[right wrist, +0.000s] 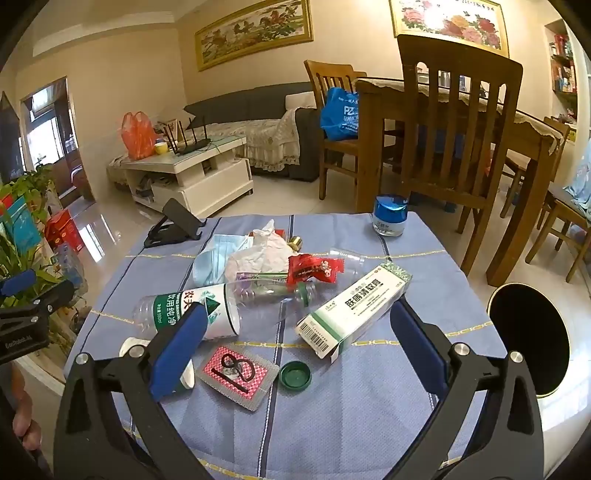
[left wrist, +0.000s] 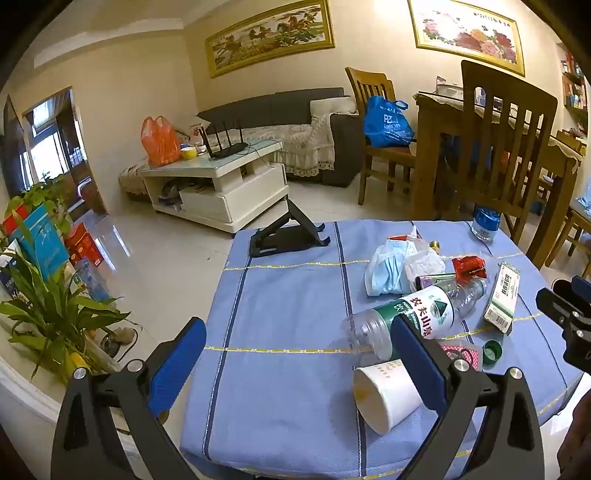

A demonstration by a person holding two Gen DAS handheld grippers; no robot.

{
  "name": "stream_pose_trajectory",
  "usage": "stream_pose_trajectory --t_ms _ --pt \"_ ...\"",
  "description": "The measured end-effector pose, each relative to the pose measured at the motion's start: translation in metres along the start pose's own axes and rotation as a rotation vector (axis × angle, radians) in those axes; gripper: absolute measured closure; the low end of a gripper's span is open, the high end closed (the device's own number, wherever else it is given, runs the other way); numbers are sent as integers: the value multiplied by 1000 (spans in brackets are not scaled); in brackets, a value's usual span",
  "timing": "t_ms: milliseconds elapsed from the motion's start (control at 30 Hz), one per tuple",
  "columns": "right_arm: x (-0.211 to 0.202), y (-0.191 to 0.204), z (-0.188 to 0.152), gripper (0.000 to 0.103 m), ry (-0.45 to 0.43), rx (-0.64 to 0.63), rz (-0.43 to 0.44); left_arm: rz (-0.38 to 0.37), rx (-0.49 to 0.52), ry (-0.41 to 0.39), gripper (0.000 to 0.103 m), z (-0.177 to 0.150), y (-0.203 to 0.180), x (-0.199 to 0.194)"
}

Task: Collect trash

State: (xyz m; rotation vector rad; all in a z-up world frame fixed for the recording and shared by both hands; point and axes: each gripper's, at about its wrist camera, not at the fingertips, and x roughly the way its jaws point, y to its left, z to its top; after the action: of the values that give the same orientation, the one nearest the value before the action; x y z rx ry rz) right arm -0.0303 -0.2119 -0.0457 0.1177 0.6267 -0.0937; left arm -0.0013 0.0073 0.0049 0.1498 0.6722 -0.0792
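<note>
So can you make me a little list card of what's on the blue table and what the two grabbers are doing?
table: blue checked cloth
trash: plastic bottle lying down, green cap off beside it, long white box, red wrapper, face mask, tipped paper cup
also there: blue-lidded jar, black stand
bin: black, on the floor to the right
left gripper: open, holding nothing
right gripper: open, holding nothing

Daylight pours in from the balcony doorway (left wrist: 55, 140) on the far left, blown out nearly white, and streaks a glare across the glossy floor tiles (left wrist: 122, 236). The room sits evenly bright with a warm yellowish cast and only soft shadows. Both views bow hard at the edges, corners falling black. The flower painting (right wrist: 448, 22) washes out under reflection.
</note>
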Motion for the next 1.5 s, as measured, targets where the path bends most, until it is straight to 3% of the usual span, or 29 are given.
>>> stream_pose_trajectory --t_ms 467,900,1500 --pt "11 -12 -10 5 41 17 44 -39 6 5 6 -1 0 0" --pt "4 -6 -6 5 26 -9 -51 -48 4 10 6 -2 -4 0" --pt "2 -5 -4 5 47 -13 -55 -54 -8 25 6 -3 -2 6"
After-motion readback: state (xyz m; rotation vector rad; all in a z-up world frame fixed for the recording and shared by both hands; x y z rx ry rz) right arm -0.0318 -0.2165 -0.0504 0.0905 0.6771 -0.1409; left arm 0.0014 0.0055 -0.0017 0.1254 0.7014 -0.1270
